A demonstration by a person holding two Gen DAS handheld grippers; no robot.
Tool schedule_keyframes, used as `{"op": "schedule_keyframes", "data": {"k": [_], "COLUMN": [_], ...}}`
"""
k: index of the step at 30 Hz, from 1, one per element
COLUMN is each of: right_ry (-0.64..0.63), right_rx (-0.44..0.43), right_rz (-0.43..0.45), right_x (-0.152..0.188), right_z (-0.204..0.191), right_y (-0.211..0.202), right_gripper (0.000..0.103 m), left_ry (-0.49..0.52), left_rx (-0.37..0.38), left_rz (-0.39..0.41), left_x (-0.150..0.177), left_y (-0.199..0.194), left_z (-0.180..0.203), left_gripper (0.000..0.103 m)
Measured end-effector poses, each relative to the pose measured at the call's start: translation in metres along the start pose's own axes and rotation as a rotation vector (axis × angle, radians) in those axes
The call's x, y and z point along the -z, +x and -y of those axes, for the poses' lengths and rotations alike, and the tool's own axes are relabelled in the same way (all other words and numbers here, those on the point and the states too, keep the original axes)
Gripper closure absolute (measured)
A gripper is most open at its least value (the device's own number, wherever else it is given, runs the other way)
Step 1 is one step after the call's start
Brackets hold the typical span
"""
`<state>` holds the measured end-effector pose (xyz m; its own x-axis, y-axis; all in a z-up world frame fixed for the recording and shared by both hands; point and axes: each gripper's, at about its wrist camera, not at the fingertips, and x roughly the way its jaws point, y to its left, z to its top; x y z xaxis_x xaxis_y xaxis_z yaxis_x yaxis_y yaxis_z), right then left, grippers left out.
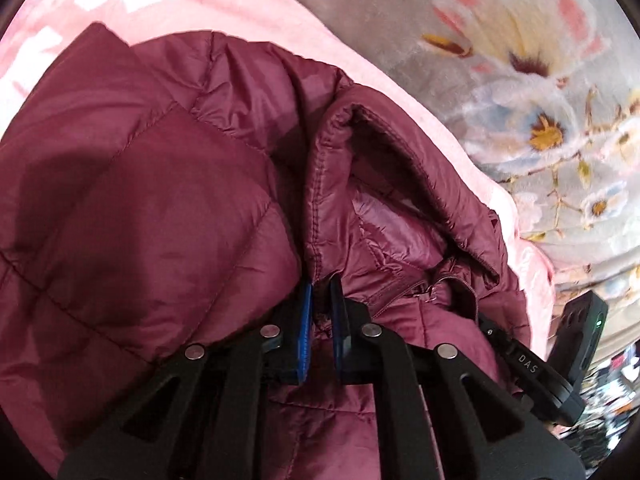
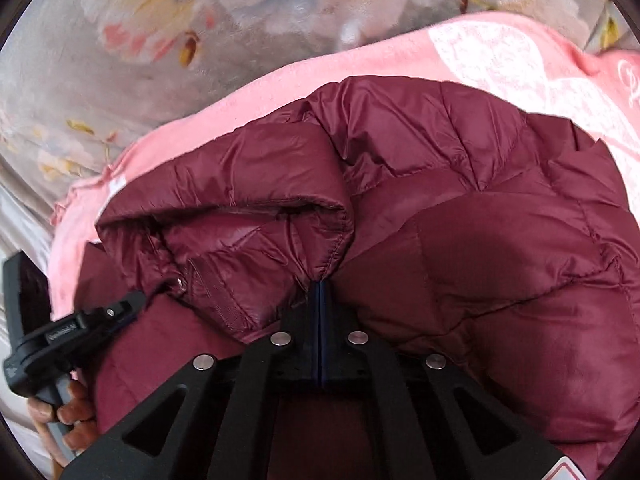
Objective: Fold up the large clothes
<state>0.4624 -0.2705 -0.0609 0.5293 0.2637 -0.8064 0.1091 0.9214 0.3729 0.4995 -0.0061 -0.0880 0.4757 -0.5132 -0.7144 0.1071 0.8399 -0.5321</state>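
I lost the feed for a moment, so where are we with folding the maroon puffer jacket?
Early. Done: the jacket lies on the pink blanket, collar standing open. In hand: the left gripper is pinching a fold of jacket fabric near the collar, and the right gripper is shut on another fold on the opposite side of the collar. Left: no tidy fold shows yet; the jacket is bunched, so all the folding remains.
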Motion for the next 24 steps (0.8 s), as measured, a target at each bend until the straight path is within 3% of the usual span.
{"op": "schedule_keyframes", "data": {"k": [6, 9, 11, 15, 16, 18, 19, 21, 24], "right_ry": [0.036, 0.020, 0.013, 0.015, 0.017, 0.078, 0.105, 0.171, 0.280], "right_rx": [-0.020, 0.002, -0.002, -0.026, -0.039, -0.065, -0.092, -0.189, -0.254], "right_rz": [0.016, 0.079, 0.117, 0.154, 0.144, 0.109, 0.089, 0.029, -0.024], "right_x": [0.000, -0.004, -0.015, -0.056, -0.063, -0.074, -0.074, -0.069, -0.065], "right_z": [0.010, 0.016, 0.013, -0.009, -0.014, -0.016, -0.014, -0.009, 0.005], "right_y": [-0.020, -0.049, -0.062, -0.064, -0.059, -0.044, -0.039, -0.022, 0.004], "right_gripper": [0.103, 0.098, 0.092, 0.091, 0.088, 0.068, 0.067, 0.067, 0.066], "left_ry": [0.060, 0.136, 0.160, 0.170, 0.165, 0.110, 0.087, 0.008, -0.115], "left_rx": [-0.015, -0.102, -0.113, -0.119, -0.110, -0.068, -0.055, -0.043, 0.053], "left_rz": [0.054, 0.112, 0.154, 0.212, 0.205, 0.172, 0.160, 0.131, 0.046], "left_x": [0.008, 0.008, -0.006, -0.058, -0.074, -0.103, -0.109, -0.119, -0.119], "left_y": [-0.018, -0.049, -0.072, -0.091, -0.088, -0.073, -0.067, -0.048, -0.016], "left_z": [0.001, 0.004, 0.008, 0.031, 0.038, 0.043, 0.042, 0.037, 0.020], "left_gripper": [0.092, 0.094, 0.094, 0.092, 0.088, 0.062, 0.055, 0.052, 0.052]}}
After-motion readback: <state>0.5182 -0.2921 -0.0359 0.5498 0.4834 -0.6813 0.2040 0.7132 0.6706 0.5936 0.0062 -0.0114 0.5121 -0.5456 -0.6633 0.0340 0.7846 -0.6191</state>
